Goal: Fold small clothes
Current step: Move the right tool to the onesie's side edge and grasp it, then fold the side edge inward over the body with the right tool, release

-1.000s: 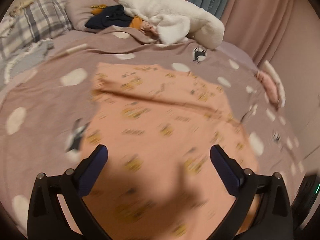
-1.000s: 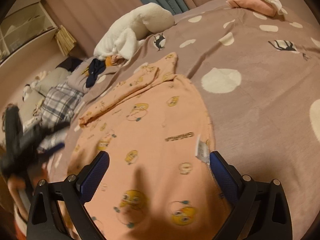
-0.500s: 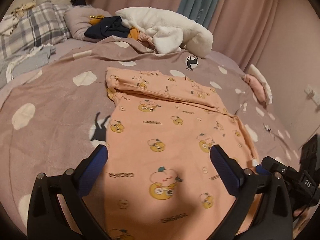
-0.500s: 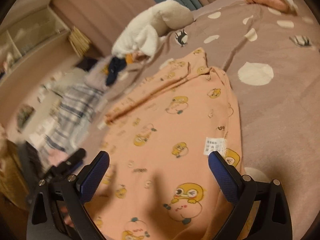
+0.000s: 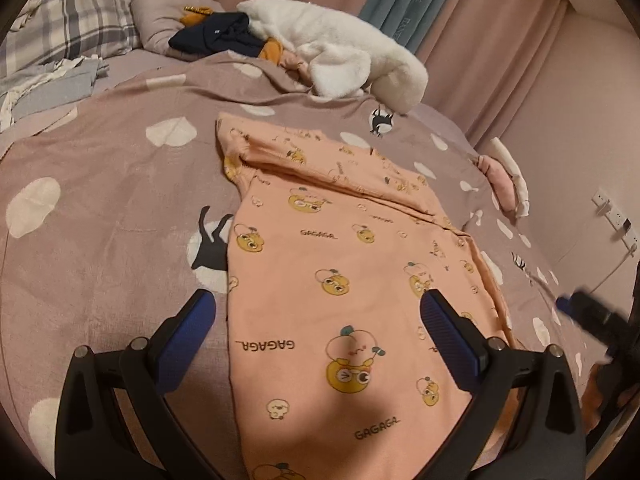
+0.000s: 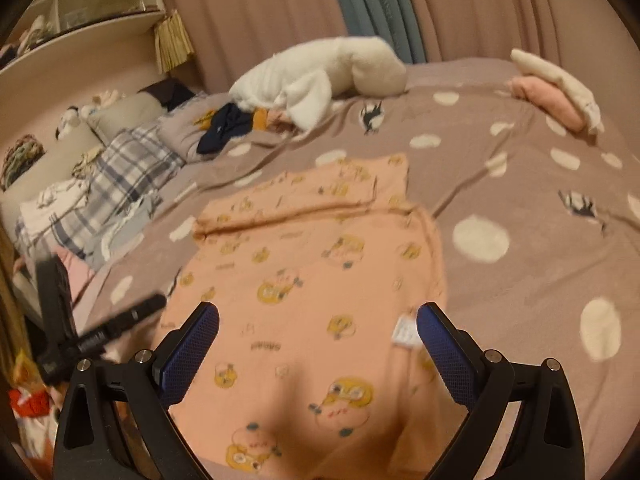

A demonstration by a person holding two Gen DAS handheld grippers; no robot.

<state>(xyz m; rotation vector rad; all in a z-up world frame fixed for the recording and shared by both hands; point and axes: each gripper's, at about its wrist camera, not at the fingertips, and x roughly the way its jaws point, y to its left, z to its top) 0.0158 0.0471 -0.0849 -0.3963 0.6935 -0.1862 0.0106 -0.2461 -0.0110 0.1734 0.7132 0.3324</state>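
1. Left wrist view: the left gripper hangs above the near end of the garment with its blue-padded fingers spread wide and nothing between them.
2. Same view, task item: the peach cotton child's garment printed with yellow cartoon faces lies flat on the mauve bedspread with white spots and black cat figures. Its far end carries one band turned over onto the body, which reads as a first fold or a sleeve laid in (which of the two cannot be told).
3. Same view, surroundings: a white fleece blanket and a navy crumpled garment lie well apart from the task item at the head of the bed. The other gripper shows blurred at the right edge.
4. Right wrist view: the right gripper is likewise fully parted and empty, poised above the garment's near end, with a white care label just beside its right finger.
5. Same view, surroundings: a pink and cream folded pile sits near the far edge of the bed, possibly finished items. A grey plaid pillow lies to the left.
6. Progress assessment: the garment is spread and smoothed, with at most one fold made. The main folds remain, so the work on this piece appears to be at an early stage.
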